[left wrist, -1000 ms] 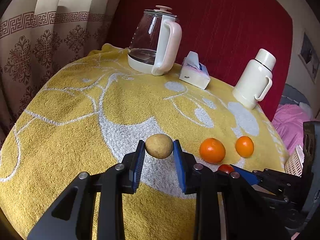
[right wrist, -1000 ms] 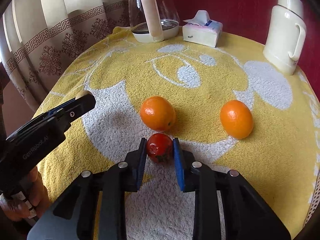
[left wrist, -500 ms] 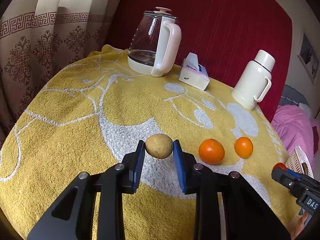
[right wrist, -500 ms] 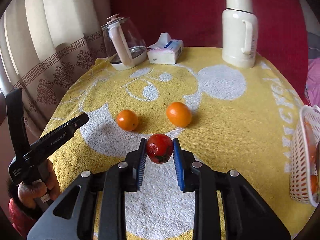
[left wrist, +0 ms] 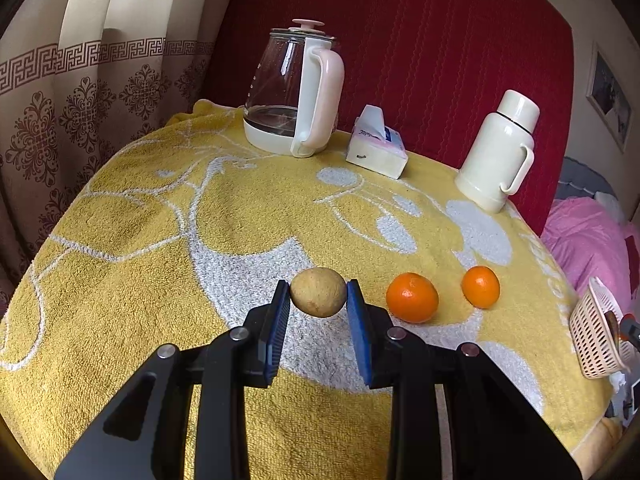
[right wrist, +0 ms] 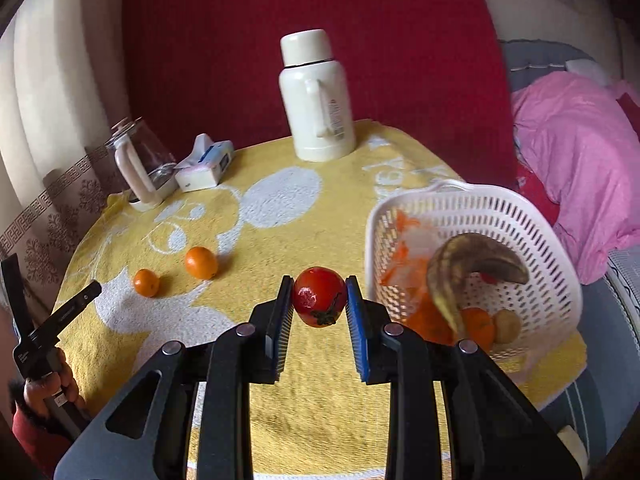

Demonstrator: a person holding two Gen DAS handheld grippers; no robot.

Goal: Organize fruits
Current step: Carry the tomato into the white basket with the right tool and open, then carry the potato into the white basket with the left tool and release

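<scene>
My left gripper (left wrist: 318, 294) is shut on a brown oval fruit (left wrist: 317, 291), held just above the yellow towel. Two oranges (left wrist: 412, 297) (left wrist: 480, 286) lie on the towel to its right. My right gripper (right wrist: 319, 297) is shut on a red fruit (right wrist: 319, 295) with a dark stalk, held in the air left of the white plastic basket (right wrist: 532, 216). The basket holds a browned banana (right wrist: 472, 264), oranges and a small brown fruit. In the right wrist view the same two oranges (right wrist: 201, 262) (right wrist: 146, 282) lie far left, near the left gripper's tip (right wrist: 86, 296).
A glass kettle (left wrist: 294, 88), a tissue box (left wrist: 376, 146) and a cream thermos (left wrist: 498, 152) stand along the far edge of the round table. The basket (left wrist: 592, 332) sits at the table's right edge. Pink bedding (right wrist: 576, 152) lies beyond it. A hand (right wrist: 48, 388) holds the left gripper.
My right gripper has lifted the red fruit off the towel and swung right toward the basket, which now fills its view. My left gripper has stayed put with the brown fruit.
</scene>
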